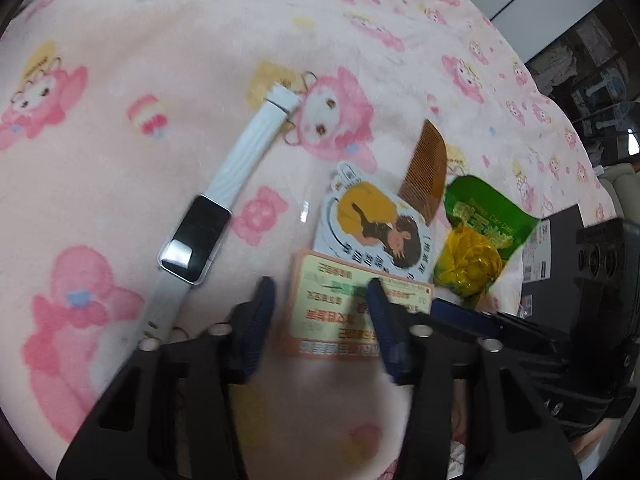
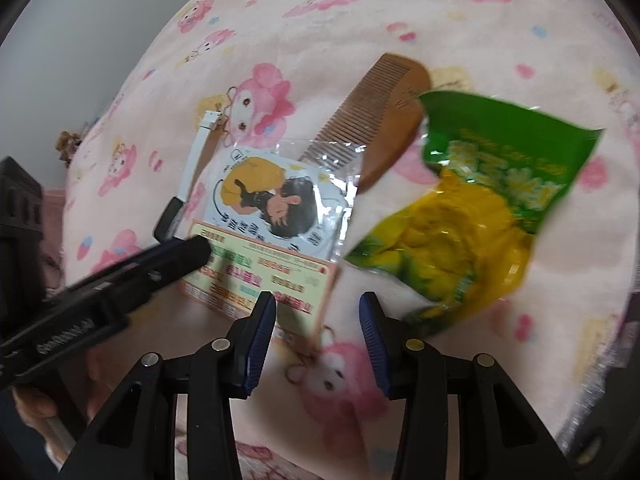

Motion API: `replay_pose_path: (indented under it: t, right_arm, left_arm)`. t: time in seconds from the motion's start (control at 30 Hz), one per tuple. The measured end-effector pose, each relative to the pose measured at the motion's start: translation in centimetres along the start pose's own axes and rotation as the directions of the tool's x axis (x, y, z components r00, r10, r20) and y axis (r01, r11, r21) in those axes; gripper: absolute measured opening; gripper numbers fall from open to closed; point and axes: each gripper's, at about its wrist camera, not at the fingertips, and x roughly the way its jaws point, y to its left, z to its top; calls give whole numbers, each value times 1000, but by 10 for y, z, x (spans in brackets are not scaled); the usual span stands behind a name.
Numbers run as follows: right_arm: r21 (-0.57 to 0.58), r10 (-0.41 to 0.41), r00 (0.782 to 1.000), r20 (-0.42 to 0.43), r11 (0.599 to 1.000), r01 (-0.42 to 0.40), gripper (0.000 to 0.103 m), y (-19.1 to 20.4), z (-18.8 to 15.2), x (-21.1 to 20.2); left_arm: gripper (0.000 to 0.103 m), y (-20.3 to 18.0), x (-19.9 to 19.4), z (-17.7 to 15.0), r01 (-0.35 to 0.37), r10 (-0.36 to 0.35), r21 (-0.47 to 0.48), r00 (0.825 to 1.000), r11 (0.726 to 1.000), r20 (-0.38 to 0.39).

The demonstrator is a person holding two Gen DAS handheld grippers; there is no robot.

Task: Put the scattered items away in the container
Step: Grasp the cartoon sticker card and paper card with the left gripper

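On the pink cartoon blanket lie a white smartwatch [image 1: 192, 240], a peach leaflet card [image 1: 352, 316], a cartoon sticker in a clear sleeve [image 1: 376, 228], a wooden comb [image 1: 428, 168] and a green-yellow snack bag [image 1: 476, 240]. My left gripper [image 1: 320, 292] is open and empty, its fingers over the card's near edge. My right gripper [image 2: 318, 304] is open and empty, just in front of the card [image 2: 260, 276], with the sticker [image 2: 272, 200], comb [image 2: 384, 108] and snack bag [image 2: 480, 208] beyond. The left gripper's finger [image 2: 172, 260] reaches over the card in the right wrist view.
The right gripper's black body [image 1: 560, 320] sits at the right of the left wrist view. A dark box with a label [image 1: 556, 248] lies at the blanket's right edge. Dark shelving [image 1: 600, 80] stands beyond. A grey wall [image 2: 80, 40] is at the left.
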Motion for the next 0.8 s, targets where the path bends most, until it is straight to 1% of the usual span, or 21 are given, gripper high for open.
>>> replay_pose_path:
  t: [0.03,0.07,0.1,0.2,0.33,0.37,0.4,0.47,0.53,0.6,0.67,0.73,0.8]
  right_arm:
    - [14,33,999,2,999,-33,28,-1,1,-2]
    - [12,18,1000,14,1000,-18,24,-1,2,-6]
    - [0,1,1000,28,1000,-1,19,1,1,-13]
    - [-22,15,997,74,1000,-14,18,5,-7,-42]
    - [-28,26,991,129,999,-22,18,6,-25,-84]
    - [-23,28,989,147,999,-25,18,5,-33,-98]
    - [-21,25,986,167,1000,-22,18,7,-38,-103]
    - [-17,11,976,216,1000,-8,18,9,-62,-130]
    - [-1,2,967,253,1000,-2,18,2,-79,-158]
    - [23,-15,956,294,1000,9,18,-4,-105,-187]
    - [64,-40,945,326,998,20,19,-16,-139,-214]
    - [103,-83,937,339,993,51,19,-27,-168,-232]
    - [151,-146,927,346,984,99,20,-42,-201,-247]
  left_arm:
    - [33,-3,-2,-1,-26,26,10,1000,1000,0]
    - [32,-6,-5,-3,-32,32,23,999,999,4]
    - [31,-9,-11,-5,-22,21,31,1000,999,9]
    - [31,-19,-32,-13,17,-19,41,999,999,32]
    - [31,-45,-65,-27,67,-71,83,996,994,57]
    - [31,-54,-72,-32,78,-84,99,995,992,62]
    - [31,-64,-80,-38,94,-102,119,993,988,65]
    - [31,-87,-93,-49,127,-138,161,988,979,62]
    - [31,-113,-102,-64,161,-174,212,984,964,46]
    - [32,-140,-105,-80,196,-206,259,979,946,12]
    - [33,-167,-104,-101,223,-226,312,974,924,-25]
    - [33,-196,-97,-123,260,-248,361,965,896,-81]
    - [33,-222,-89,-149,284,-250,406,959,869,-134]
